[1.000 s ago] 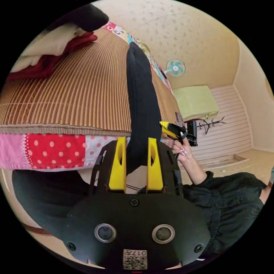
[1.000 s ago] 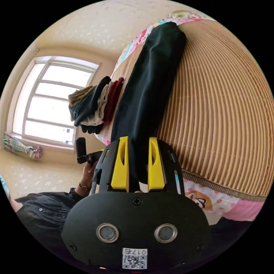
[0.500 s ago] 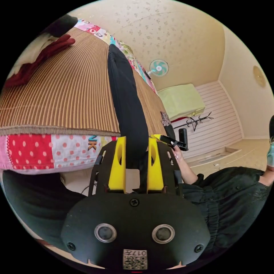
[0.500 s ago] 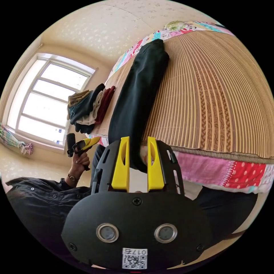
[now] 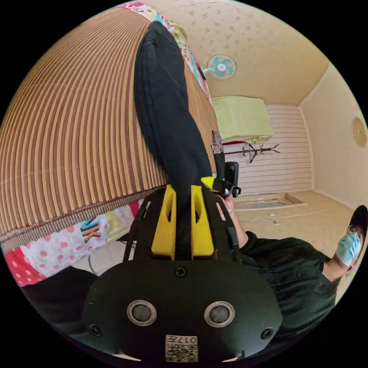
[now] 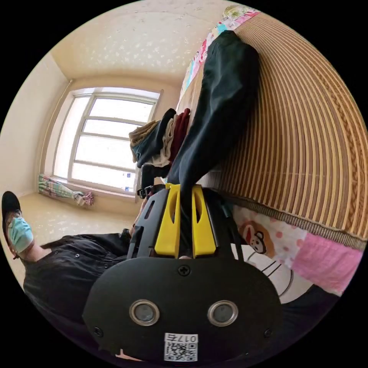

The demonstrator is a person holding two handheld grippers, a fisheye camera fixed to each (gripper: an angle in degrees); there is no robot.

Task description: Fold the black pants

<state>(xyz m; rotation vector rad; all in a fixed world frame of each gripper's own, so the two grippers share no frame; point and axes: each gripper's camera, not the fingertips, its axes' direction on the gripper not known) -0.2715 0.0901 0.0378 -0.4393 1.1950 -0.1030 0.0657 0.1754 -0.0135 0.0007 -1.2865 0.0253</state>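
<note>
Both tools pinch the black pants at the bed edge.
The left tool [image 5: 183, 191] and right tool [image 6: 185, 189] each clamp one end of the black pants [image 5: 165, 111], which stretch as a narrow band across the striped mat [image 5: 76, 115] on the bed [image 6: 326, 260].

Both views are bright and evenly lit by daylight; in the right gripper view the window [image 6: 107, 142] at middle left is blown out to near white, its panes without detail; the fisheye lens bends the striped mat [image 5: 76, 126] into arcs toward the rim, and a black border rings each circular picture; the black pants [image 6: 218, 111] read as a dark mass with faint folds; shadows are soft; focus is sharp throughout, without motion blur.
</note>
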